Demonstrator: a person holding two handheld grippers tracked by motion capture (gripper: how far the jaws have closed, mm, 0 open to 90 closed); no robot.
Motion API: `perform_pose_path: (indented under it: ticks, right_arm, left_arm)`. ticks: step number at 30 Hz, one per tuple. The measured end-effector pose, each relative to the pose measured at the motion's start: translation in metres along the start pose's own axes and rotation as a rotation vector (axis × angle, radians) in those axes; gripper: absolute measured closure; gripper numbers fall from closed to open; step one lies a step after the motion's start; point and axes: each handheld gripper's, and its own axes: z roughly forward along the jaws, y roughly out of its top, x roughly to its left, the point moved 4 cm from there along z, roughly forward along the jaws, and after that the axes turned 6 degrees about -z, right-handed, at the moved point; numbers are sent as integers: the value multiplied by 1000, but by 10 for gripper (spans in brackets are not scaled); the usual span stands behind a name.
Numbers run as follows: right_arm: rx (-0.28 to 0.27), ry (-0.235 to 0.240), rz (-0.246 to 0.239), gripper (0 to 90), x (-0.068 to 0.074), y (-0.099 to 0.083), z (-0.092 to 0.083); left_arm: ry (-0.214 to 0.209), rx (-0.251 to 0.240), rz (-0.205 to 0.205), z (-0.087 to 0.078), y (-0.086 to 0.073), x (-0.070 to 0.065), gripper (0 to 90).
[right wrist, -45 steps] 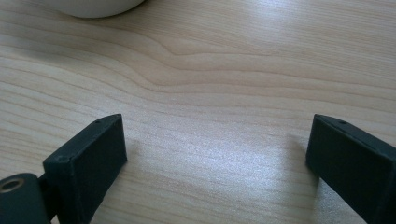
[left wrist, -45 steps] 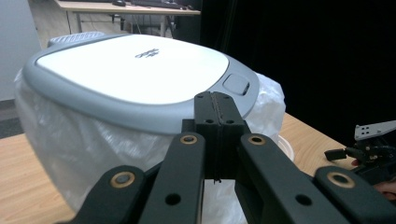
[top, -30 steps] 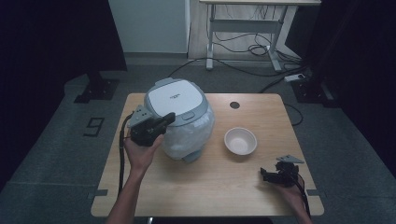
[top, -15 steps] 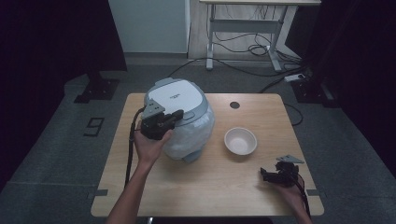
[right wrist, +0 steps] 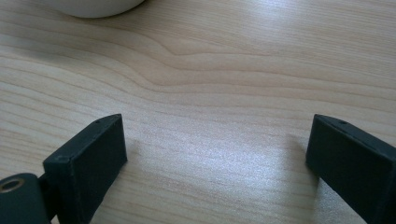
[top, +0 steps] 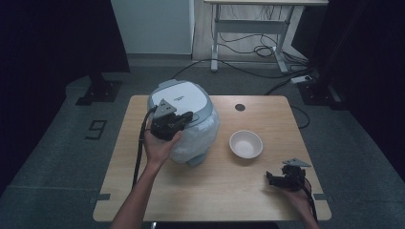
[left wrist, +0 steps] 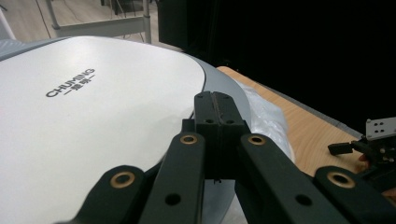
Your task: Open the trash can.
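Left claw [top: 187, 116] closed, empty, over rice cooker [top: 191, 125]: white lid, grey rim, plastic-wrapped body. Right claw [top: 270, 178] open on bench [top: 224, 186].

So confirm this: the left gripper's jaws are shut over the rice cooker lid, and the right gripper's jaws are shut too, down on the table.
Not quite. The right gripper has its jaws wide apart, with bare table between them, as the right gripper view shows. The left gripper is indeed shut over the rice cooker lid.
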Motion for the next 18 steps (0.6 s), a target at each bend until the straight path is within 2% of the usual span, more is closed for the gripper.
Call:
perform_pose_path:
  ticks: [7,18]
  right_arm:
    - [0,0,0,44,0,0,0]
    - [0,0,0,44,0,0,0]
  left_arm:
    - [-10,4,4,3,0,-3,898]
    - [-31,-10,-24,3,-2,-1,900]
